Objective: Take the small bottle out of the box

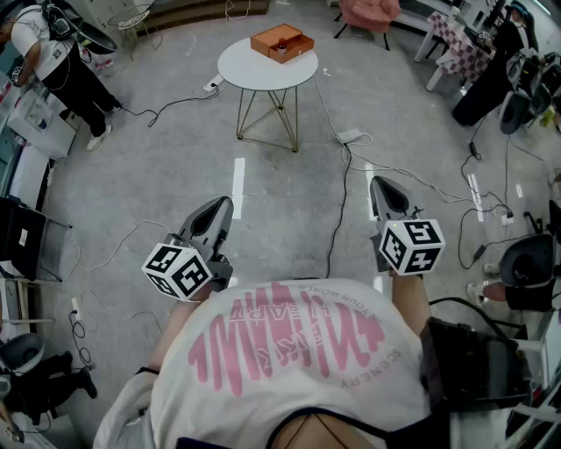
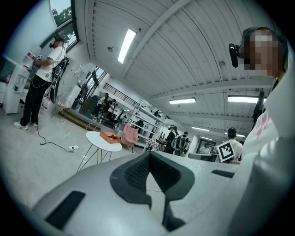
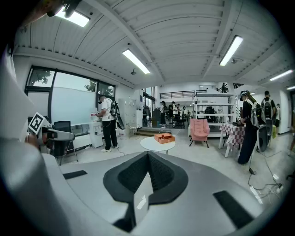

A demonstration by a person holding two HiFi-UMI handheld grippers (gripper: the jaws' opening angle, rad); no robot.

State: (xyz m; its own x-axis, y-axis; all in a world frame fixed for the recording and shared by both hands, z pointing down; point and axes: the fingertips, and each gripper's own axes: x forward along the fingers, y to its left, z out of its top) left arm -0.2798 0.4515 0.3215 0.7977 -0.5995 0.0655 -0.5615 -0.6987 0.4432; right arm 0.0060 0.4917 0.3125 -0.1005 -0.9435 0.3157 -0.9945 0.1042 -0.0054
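Observation:
An orange box (image 1: 282, 42) with its drawer pulled partly out sits on a round white table (image 1: 237, 70), far ahead of me across the grey floor. It also shows small in the left gripper view as the box (image 2: 109, 137) and in the right gripper view as the box (image 3: 164, 137). No small bottle can be seen from here. My left gripper (image 1: 223, 206) and right gripper (image 1: 379, 184) are held close to my body and point toward the table. The jaws of both are shut with nothing between them, as seen at the left gripper (image 2: 150, 154) and the right gripper (image 3: 148, 154).
Black cables (image 1: 337, 202) and a power strip (image 1: 351, 136) lie on the floor between me and the table. A pink armchair (image 1: 368, 13) stands behind the table. A person (image 1: 66, 66) stands at the far left. Office chairs (image 1: 530, 263) sit at the right.

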